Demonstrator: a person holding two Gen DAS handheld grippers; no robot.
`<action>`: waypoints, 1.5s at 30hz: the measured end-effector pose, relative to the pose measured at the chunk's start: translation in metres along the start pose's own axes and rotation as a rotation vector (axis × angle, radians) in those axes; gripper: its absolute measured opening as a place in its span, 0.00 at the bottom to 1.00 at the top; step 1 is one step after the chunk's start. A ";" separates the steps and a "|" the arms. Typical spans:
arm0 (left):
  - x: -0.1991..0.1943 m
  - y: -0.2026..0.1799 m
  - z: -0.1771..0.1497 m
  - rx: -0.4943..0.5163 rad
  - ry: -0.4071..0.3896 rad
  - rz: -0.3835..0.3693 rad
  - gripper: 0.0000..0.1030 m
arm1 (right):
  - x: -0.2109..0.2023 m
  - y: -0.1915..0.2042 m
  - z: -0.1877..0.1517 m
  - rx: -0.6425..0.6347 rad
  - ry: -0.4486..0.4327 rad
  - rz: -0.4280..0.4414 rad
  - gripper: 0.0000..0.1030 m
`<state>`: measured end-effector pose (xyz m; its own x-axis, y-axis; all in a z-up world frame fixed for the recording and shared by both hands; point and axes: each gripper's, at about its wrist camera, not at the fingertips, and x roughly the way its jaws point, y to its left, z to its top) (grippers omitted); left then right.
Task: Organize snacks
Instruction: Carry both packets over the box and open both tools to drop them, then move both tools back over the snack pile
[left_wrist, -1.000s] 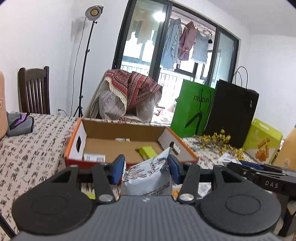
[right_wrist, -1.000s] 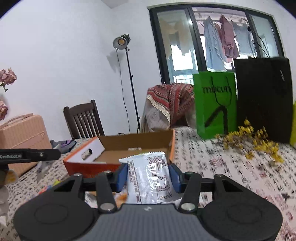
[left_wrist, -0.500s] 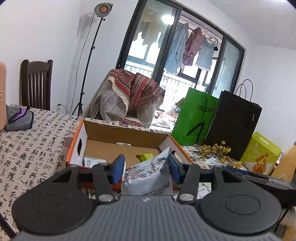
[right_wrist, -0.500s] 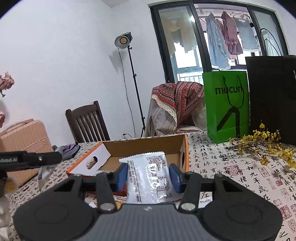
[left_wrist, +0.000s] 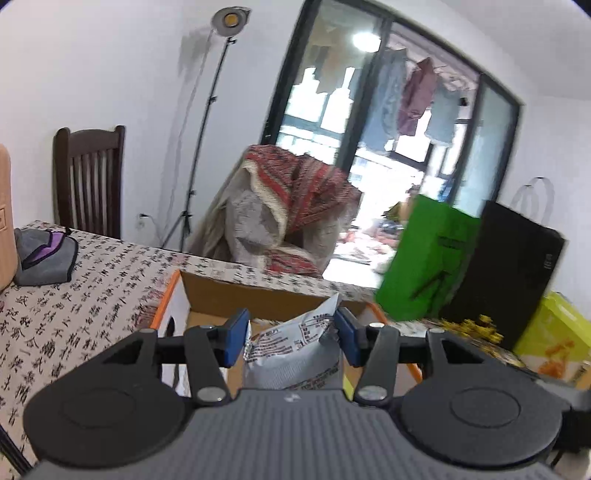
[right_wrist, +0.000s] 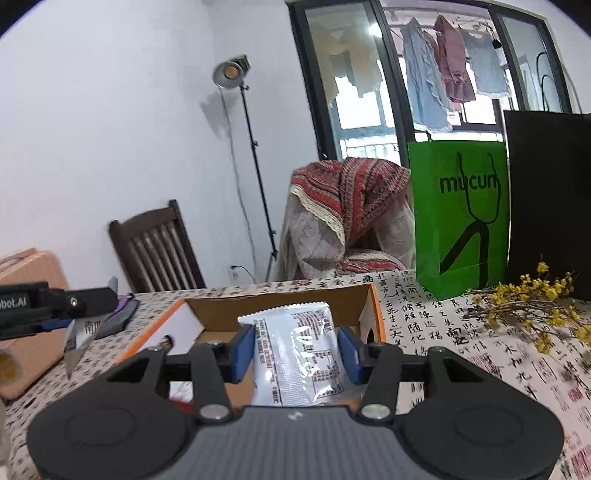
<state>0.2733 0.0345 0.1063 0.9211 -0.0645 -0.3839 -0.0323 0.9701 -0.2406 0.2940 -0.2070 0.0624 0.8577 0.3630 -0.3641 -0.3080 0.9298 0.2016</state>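
carrying two packets to the box mouth

holding a silver snack packet in each hand, you face the open cardboard box (right_wrist: 280, 302) from its near side. in the right wrist view the right gripper (right_wrist: 295, 352) has its blue pads pressed on both side edges of the flat packet (right_wrist: 295, 354), which stands with its long axis running up the frame, top seam level. the box sits directly behind that packet at centre frame, orange rim to lower left and right, so the drop lies straight ahead along the fingers and down.

in the left wrist view the left gripper (left_wrist: 291, 341) clamps the crumpled packet (left_wrist: 295, 350); one corner pokes up toward the right pad. the box's brown back wall (left_wrist: 258, 295) fills the middle of the frame just beyond the pads, and its white end panel shows at lower left. the interior floor is mostly hidden behind the gripper body, so you cannot tell what already lies inside.

judging by how large the box looks past each pair of fingers, your left hand seems the nearer, though not by much. the left tool's tip also shows at the left edge of the right view, beside the box's end. the likely call is to go forward over the near wall before letting go, one hand at a time, so the packets do not collide over the opening.
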 end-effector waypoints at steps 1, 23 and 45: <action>0.012 -0.001 0.004 -0.003 0.005 0.027 0.51 | 0.012 0.002 0.003 -0.001 0.009 -0.013 0.47; 0.036 0.019 -0.010 0.018 -0.045 0.106 1.00 | 0.062 0.000 -0.009 -0.036 0.062 -0.009 1.00; -0.099 0.070 -0.120 0.048 0.012 0.054 1.00 | -0.087 -0.016 -0.098 -0.151 0.088 -0.020 1.00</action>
<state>0.1328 0.0811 0.0206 0.9138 -0.0140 -0.4059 -0.0633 0.9823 -0.1764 0.1845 -0.2478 0.0017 0.8271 0.3420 -0.4460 -0.3552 0.9331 0.0568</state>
